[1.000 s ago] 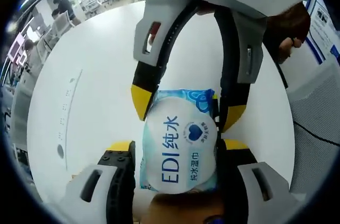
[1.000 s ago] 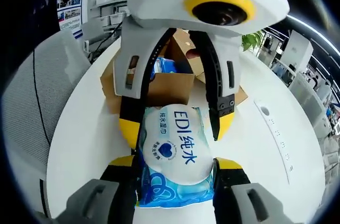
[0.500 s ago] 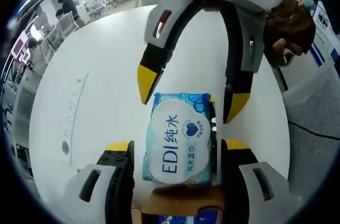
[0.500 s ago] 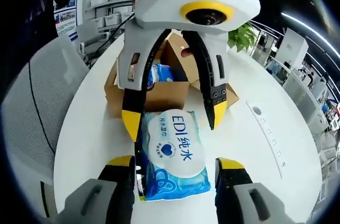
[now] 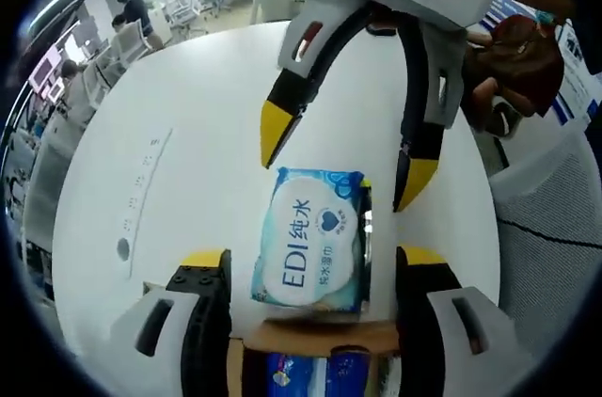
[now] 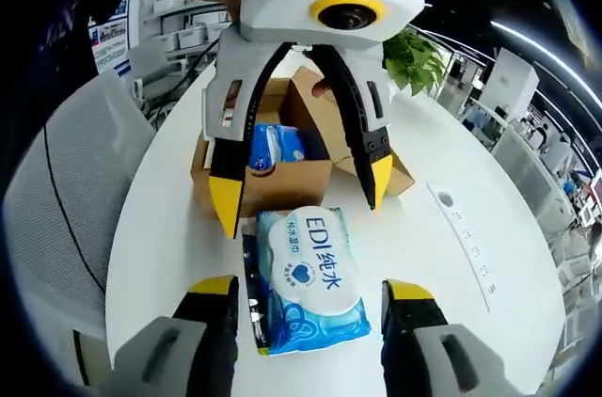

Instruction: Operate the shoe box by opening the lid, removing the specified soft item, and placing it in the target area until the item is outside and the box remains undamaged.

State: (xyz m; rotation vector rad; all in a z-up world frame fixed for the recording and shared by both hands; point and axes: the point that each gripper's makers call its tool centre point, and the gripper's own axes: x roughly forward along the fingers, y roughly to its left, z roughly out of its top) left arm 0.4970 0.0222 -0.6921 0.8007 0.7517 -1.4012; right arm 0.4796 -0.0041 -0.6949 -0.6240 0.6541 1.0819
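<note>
A blue and white wet-wipes pack (image 5: 315,242) (image 6: 306,270) lies flat on the round white table (image 5: 188,115) (image 6: 169,246), just outside the open cardboard shoe box (image 6: 282,171) (image 5: 310,333). Another blue pack (image 6: 273,143) sits inside the box. The two grippers face each other over the pack. My left gripper (image 5: 311,258) (image 6: 301,192) is open, with the pack between its jaws but not touched. My right gripper (image 6: 309,284) (image 5: 341,160) is open too, its yellow tips (image 5: 276,132) apart from the pack.
A grey mesh chair (image 6: 56,209) (image 5: 555,228) stands by the table's edge. A socket strip (image 5: 141,190) (image 6: 461,218) is set into the tabletop. A person's hand (image 5: 513,49) holds the right gripper. A potted plant (image 6: 414,49) stands behind the box.
Both grippers have drawn back from the wipes pack, and their jaws no longer close around it. The pack stays flat on the table by the box.
</note>
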